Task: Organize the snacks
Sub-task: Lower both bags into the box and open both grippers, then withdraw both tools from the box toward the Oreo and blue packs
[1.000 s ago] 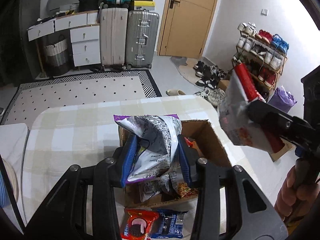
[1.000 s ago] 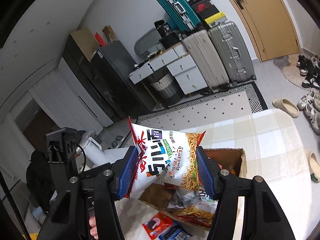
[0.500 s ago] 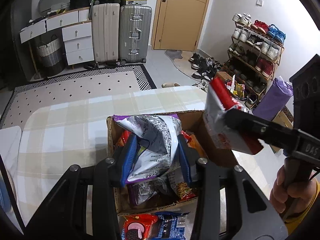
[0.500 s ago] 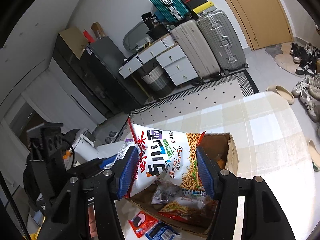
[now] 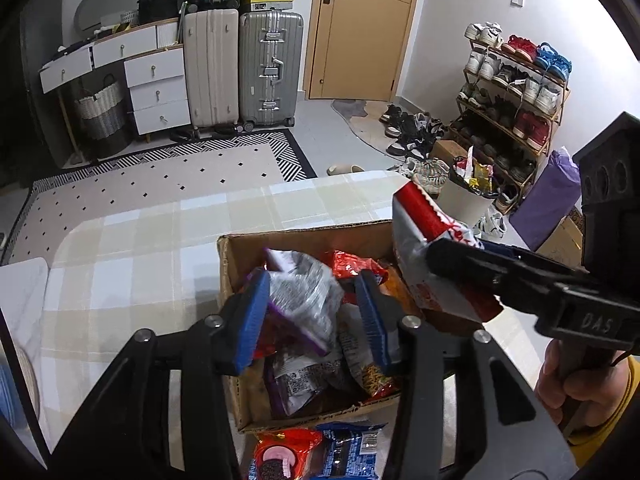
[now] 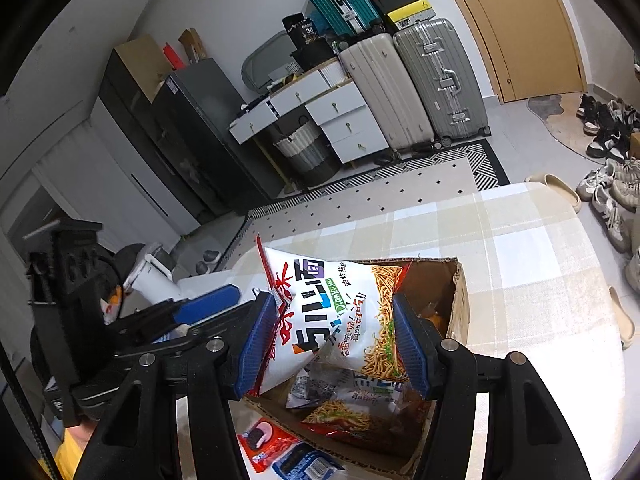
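An open cardboard box (image 5: 304, 236) of snack packets sits on the checked tablecloth (image 5: 140, 248). My left gripper (image 5: 312, 280) hovers over the box and its jaws are opening. A purple and silver snack bag (image 5: 304, 292) lies blurred between them, tipped down onto the packets, and the right pad stands clear of it. My right gripper (image 6: 334, 304) is shut on a white and red noodle snack bag (image 6: 332, 300), held upright above the box (image 6: 460, 300). From the left wrist, that noodle bag (image 5: 424, 232) hangs over the box's right rim.
A red cookie pack (image 5: 280, 452) and a blue one (image 5: 348, 456) lie on the table in front of the box. A person's hand (image 5: 576, 376) grips the right handle. Beyond the table are a white bin (image 5: 468, 196), a shoe rack (image 5: 516, 92), suitcases (image 5: 272, 68) and drawers (image 5: 156, 84).
Both grippers have come down toward the box. The left jaws have parted and the purple bag has slipped lower into the box. The noodle bag stays gripped.
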Tool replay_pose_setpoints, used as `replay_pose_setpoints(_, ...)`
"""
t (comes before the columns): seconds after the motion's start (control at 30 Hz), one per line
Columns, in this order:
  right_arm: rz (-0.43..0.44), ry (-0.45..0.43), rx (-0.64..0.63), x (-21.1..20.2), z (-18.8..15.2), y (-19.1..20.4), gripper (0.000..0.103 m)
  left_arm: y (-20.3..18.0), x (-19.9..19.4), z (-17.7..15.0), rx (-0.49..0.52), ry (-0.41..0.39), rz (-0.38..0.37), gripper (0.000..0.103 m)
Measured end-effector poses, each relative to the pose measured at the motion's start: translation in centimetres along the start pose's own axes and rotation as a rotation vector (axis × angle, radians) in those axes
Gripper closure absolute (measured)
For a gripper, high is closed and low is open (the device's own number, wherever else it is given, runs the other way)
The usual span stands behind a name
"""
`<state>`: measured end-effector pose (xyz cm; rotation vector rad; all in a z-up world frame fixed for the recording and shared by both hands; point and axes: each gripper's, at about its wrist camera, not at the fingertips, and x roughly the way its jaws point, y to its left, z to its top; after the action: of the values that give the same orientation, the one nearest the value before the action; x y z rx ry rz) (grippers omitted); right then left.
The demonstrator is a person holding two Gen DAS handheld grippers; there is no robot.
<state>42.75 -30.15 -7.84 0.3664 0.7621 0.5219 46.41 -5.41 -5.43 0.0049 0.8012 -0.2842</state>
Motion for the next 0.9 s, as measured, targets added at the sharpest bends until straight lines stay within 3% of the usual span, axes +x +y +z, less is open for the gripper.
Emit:
replay_pose_setpoints(0.43,-0.049,0.006,0.020,-0.3,-0.4,0.0,0.041,-0.9,-3.4,-0.6,0.023,-0.013,0.016,0.053)
replay_pose_setpoints(0.83,-0.004,-0.053,-0.044,-6.4,-0.7,4.7,0.040,-2.0,-10.2,-2.4,-0.019,-0.067,0.008,0.053)
replay_pose_setpoints(0.9,-0.004,-0.071,-0.073,-7.9,-1.1,6.3,0.036,-2.5,-11.6,-3.0,-0.016,-0.079,0.009,0.053)
